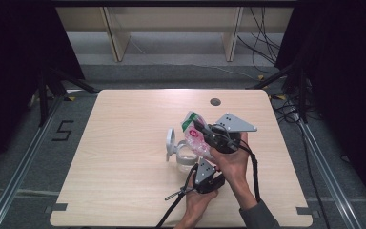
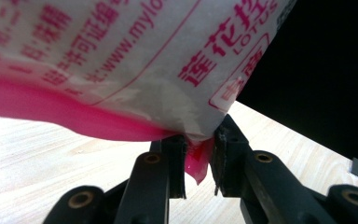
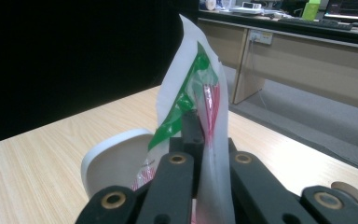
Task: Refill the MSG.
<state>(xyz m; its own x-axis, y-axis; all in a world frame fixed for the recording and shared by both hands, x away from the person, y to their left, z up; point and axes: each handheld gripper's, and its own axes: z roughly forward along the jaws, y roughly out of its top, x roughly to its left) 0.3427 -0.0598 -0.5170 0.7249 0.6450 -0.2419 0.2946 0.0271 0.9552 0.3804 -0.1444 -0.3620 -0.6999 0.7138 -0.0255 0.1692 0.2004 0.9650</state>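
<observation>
Holding the plastic bag (image 1: pixel 194 133) up off the table (image 1: pixel 124 157) between both grippers, the person keeps it stretched over the clear jar (image 1: pixel 187 157), which sits near mid-table w/ its white hinged lid (image 1: pixel 170 140) flipped open. My read: bag is lifted and angled so its contents can go down into the jar, or so a corner can be torn open above it; can't tell which.

Right gripper (image 3: pixel 200 140) is pinching the bag's upper edge, jaws pressed together on the film, so the top stays controlled. In the high view it sits above and beyond the jar, grey plate on top. Left gripper (image 2: pixel 196 156) is clamped on the bag's bottom corner; a pink tip of film pokes out below the jaws. In the high view it's lower, just on the near side of the jar. Two grips at opposite ends keep the floppy bag taut.

Bag looks: thin, crinkly, semi-clear film, white w/ pink/red print incl. Chinese text, "LOTUS" and part of a web address, solid pink band along the bottom, green patch toward the top. Contents not visible. White lid also shows behind the bag in the right gripper view (image 3: pixel 116 163).
</observation>
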